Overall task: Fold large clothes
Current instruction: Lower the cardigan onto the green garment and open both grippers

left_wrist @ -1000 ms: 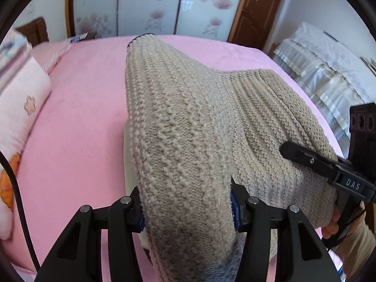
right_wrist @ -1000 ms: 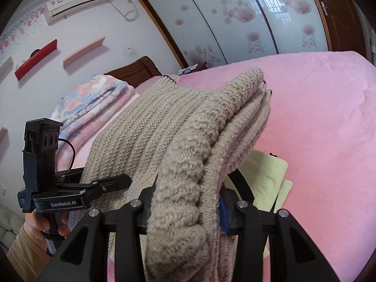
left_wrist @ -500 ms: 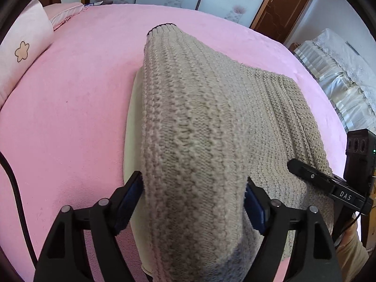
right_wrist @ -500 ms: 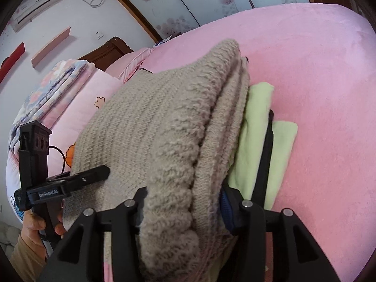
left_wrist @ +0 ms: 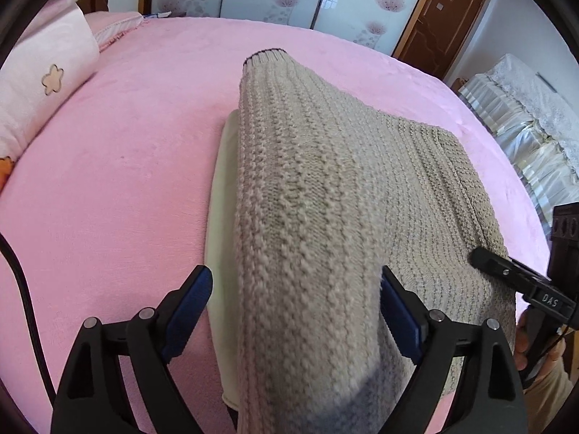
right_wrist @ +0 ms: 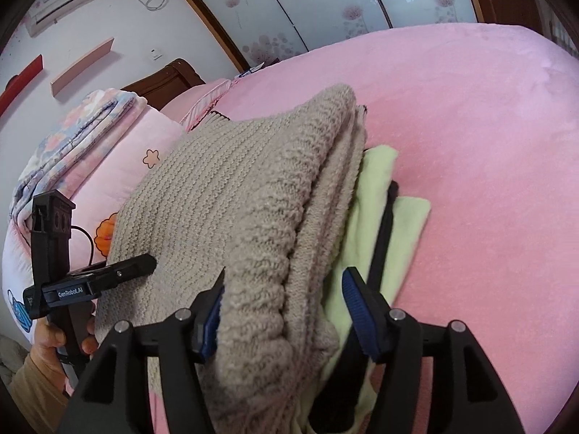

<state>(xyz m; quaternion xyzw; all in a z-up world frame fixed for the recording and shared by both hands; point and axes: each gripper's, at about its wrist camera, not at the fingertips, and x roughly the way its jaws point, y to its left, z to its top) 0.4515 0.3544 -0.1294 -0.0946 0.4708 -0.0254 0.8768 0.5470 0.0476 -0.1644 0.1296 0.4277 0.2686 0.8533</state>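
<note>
My left hand-held gripper (left_wrist: 295,313) and right hand-held gripper (right_wrist: 282,311) have just been opening around the folded sweater (left_wrist: 325,181); I think both let go. It sits on a green cloth (right_wrist: 380,195) on the bed (left_wrist: 126,144), and could snag and unfold.

blk grippers (left_wrist: 295,303), blue pads (left_wrist: 400,318), silver screws, tan sleeve (right_wrist: 32,394).

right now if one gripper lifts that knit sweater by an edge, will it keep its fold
Probably not. The sweater sags over its own edge, so it looks floppy. The thick knit suggests some weight, likely to pull layers apart. Its rough surface should grip the pads rather than slip.
</note>
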